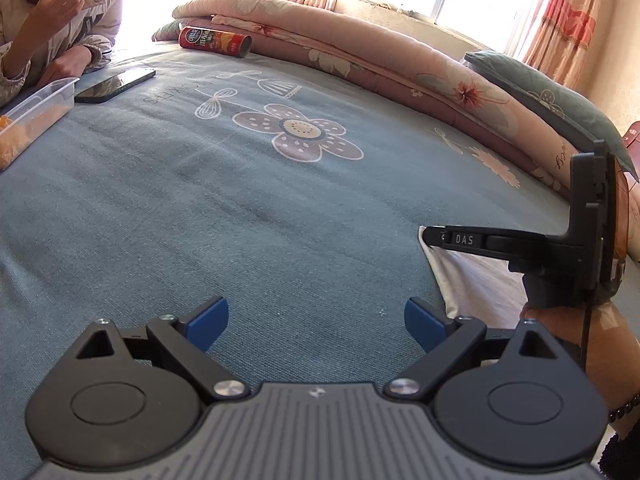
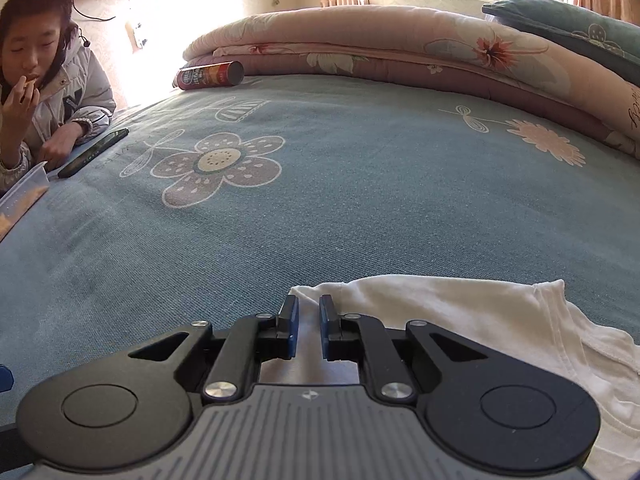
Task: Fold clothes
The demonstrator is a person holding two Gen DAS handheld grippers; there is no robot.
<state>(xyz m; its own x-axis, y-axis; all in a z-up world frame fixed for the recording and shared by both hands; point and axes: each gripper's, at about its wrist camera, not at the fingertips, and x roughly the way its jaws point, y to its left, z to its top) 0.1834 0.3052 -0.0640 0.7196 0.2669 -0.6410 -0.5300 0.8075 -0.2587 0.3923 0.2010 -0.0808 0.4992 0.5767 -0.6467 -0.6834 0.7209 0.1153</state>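
Blue flower-print bed sheet [image 2: 360,200] spans scene; folded pink floral quilt [image 2: 380,44] at far edge. White cotton T-shirt [image 2: 460,312] crumpled at near right. Left gripper [image 1: 316,322] wide, empty; right gripper [image 2: 309,326] narrowed over shirt's edge, grip on cloth unclear.

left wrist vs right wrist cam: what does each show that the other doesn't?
Left wrist only: the left claw open over bare bedspread, and the right claw from the side at the white shirt's edge.
Right wrist only: the shirt's hemmed edge and folds, and the right claw's nearly shut fingers.
Both: chip can, phone, plastic container, rolled quilt.
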